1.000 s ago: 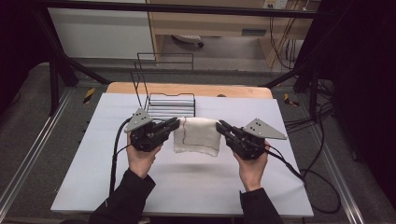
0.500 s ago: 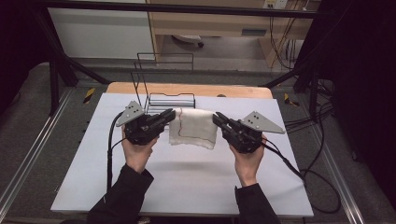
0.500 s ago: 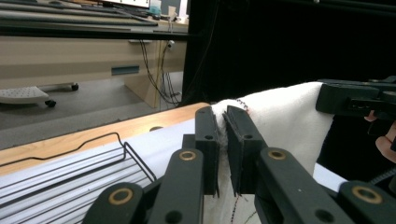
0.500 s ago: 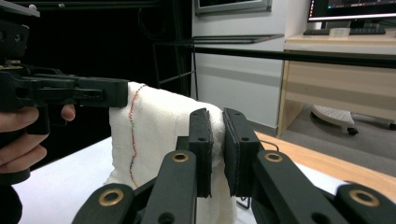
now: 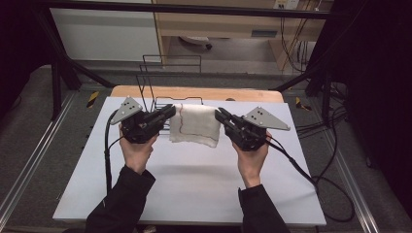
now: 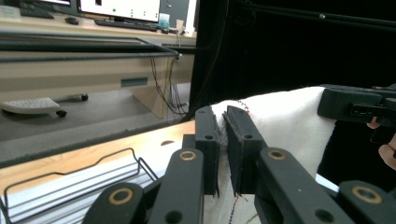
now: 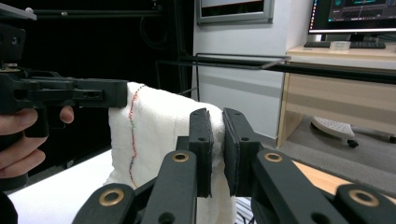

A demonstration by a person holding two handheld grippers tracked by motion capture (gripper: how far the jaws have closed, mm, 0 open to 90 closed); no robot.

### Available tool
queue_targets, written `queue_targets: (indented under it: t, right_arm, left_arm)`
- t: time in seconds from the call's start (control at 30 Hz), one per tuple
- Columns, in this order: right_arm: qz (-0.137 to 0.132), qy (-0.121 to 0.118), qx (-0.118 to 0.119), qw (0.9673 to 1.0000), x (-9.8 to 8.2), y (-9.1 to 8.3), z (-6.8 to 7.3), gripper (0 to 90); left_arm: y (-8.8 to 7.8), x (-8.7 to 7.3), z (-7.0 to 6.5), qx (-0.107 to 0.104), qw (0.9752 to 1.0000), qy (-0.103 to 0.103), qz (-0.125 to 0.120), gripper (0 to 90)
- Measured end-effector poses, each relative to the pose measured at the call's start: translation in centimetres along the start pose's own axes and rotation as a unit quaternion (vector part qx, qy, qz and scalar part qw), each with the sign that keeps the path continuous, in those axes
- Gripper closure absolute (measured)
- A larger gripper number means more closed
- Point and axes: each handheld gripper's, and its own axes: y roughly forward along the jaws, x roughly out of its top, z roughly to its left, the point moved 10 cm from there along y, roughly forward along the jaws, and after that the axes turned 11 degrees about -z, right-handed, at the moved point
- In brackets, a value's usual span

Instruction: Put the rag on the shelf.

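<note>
Two hands are holding up a white cloth (image 5: 194, 125) over the far part of the white table (image 5: 194, 184), right in front of a black wire rack (image 5: 163, 85). The left gripper (image 5: 167, 112) is pinching one top corner of the cloth, and the right gripper (image 5: 221, 115) is pinching the other top corner. In the left gripper view, the two black jaws are standing close together with the cloth (image 6: 280, 116) squeezed between them. The right gripper view is showing the same kind of pinch on the cloth (image 7: 154, 126), with a thin line of colored stitches running down one side. The cloth is hanging down loose between the two grippers, so it is looking soft, floppy and very light. It is probably not going to break or slip much, because the fabric looks a bit rough. But it is going to sag and fold wherever nothing is holding it. The corners are looking like the best spots to grab, since pulling them apart is keeping the cloth flat and open.
</note>
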Motion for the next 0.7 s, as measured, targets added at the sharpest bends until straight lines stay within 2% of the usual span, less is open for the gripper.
queue_targets:
  t: [0.7]
  right_arm:
    - [-0.026, -0.022, 0.000, 0.9994, 3.8, 3.4, 0.8, 82.7]
  left_arm:
    - [-0.3, 4.3, 2.0, 0.018, 0.9990, 0.009, -0.039, 83.0]
